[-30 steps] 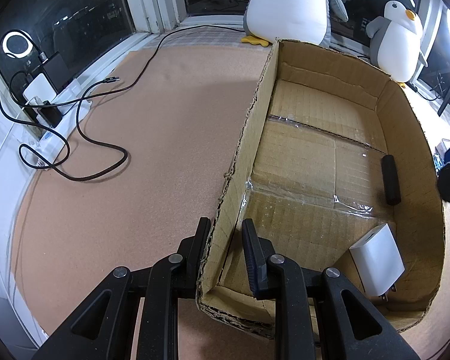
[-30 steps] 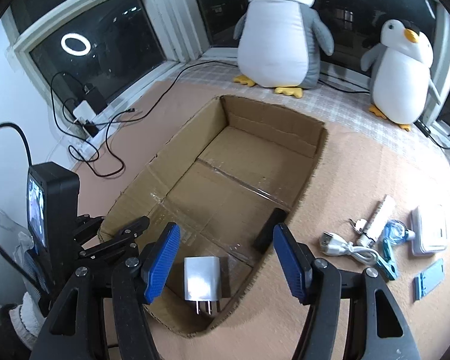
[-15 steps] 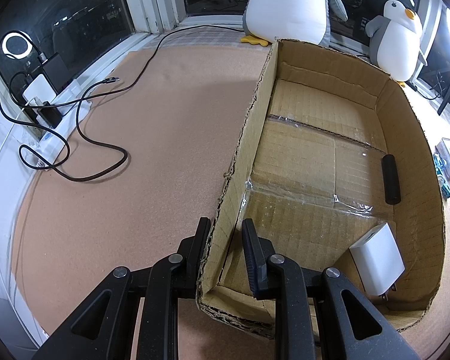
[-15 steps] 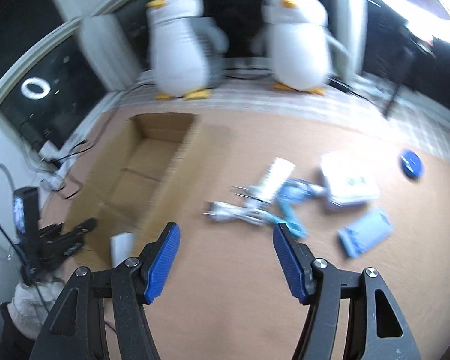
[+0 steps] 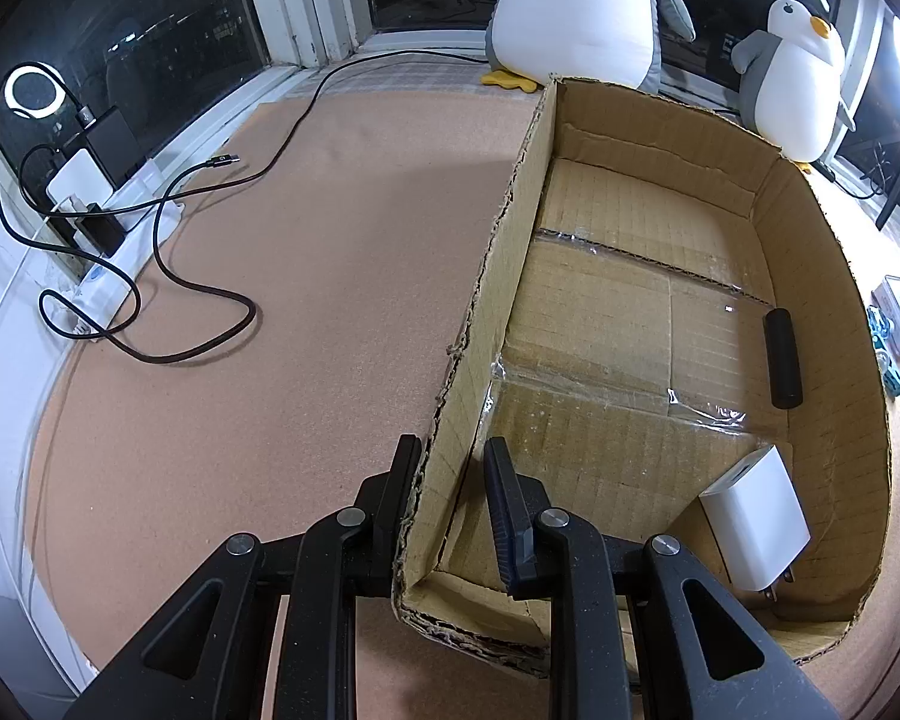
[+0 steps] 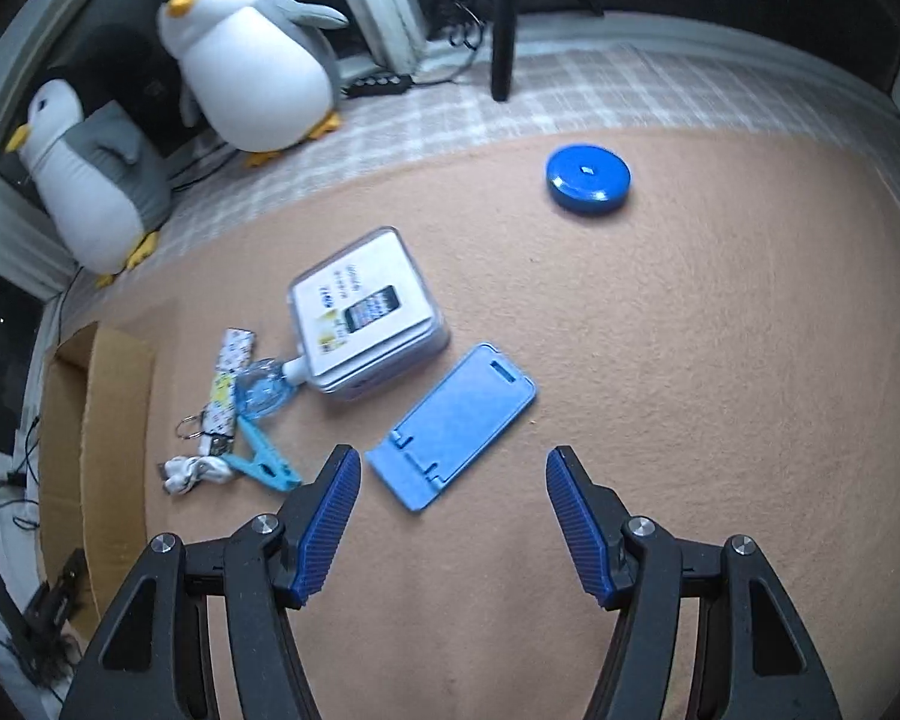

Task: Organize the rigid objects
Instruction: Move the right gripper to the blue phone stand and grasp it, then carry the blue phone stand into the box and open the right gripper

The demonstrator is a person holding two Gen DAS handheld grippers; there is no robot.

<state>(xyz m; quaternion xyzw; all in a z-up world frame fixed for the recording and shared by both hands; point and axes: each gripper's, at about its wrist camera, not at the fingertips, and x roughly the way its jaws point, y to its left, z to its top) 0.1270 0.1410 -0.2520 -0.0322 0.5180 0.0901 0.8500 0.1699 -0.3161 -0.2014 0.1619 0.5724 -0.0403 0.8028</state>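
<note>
My left gripper is shut on the near left wall of the open cardboard box, one finger outside and one inside. A white charger and a black bar lie in the box. My right gripper is open and points down over the tan mat, with the near end of a flat blue phone stand between its fingertips and untouched. Beyond the stand lie a white boxed item, a blue clip, a patterned key strap, a white cable and a blue disc.
Two plush penguins stand along the window sill behind the mat. The box lies at the left edge of the right wrist view. Black cables and a power strip sit left of the box.
My right gripper has swung away from above the box to the loose items on the mat and rolled, still open. My left gripper has kept its hold on the box wall.
</note>
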